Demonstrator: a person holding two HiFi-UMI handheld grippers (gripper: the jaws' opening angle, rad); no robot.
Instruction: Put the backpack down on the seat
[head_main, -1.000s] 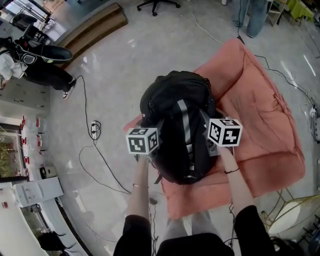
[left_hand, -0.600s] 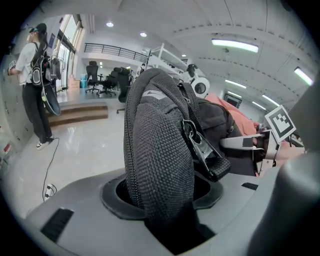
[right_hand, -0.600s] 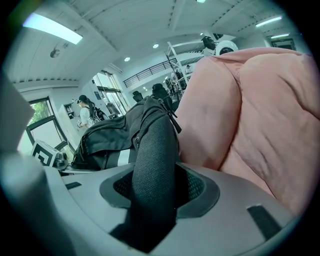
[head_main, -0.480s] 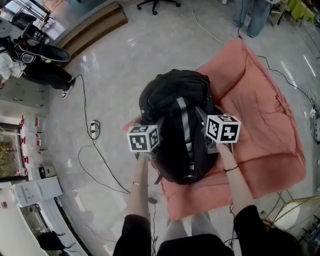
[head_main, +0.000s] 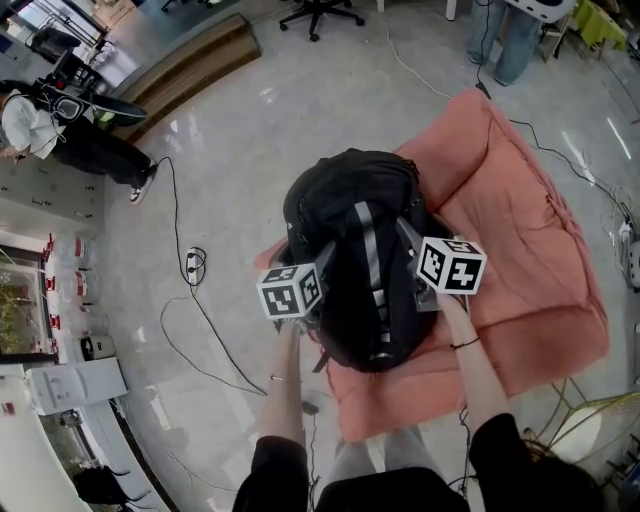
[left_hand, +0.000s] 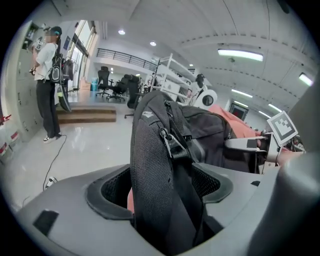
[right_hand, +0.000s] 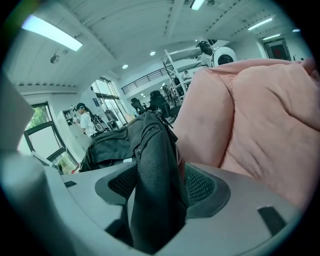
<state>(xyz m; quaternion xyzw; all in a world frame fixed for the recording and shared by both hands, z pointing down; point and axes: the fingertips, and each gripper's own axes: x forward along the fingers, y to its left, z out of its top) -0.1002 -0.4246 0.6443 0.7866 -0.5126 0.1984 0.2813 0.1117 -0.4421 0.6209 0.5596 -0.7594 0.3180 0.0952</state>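
Nearest the person, the left gripper has its jaws opening. A black mesh shoulder strap still runs up between them, but bare space shows beside the left pad, so the strap seems only to pass through and not to be pinched. The right gripper is in the same condition: its jaws are spreading, the other strap stands between the pads, and there is a gap on each side of it. Holding one strap per gripper probably kept the load level and the bag's back turned toward the person. Letting both go together suggests the weight now sits on something else. Just beyond the jaws, the backpack stands at the near left corner of the pink seat, its top leaning toward the raised back cushion, which likely props it. Its left side comes right up to the seat's left edge, so it may tip toward the floor once the straps slip free. Further off, a cable trails over the pale floor, and a person stands well apart.
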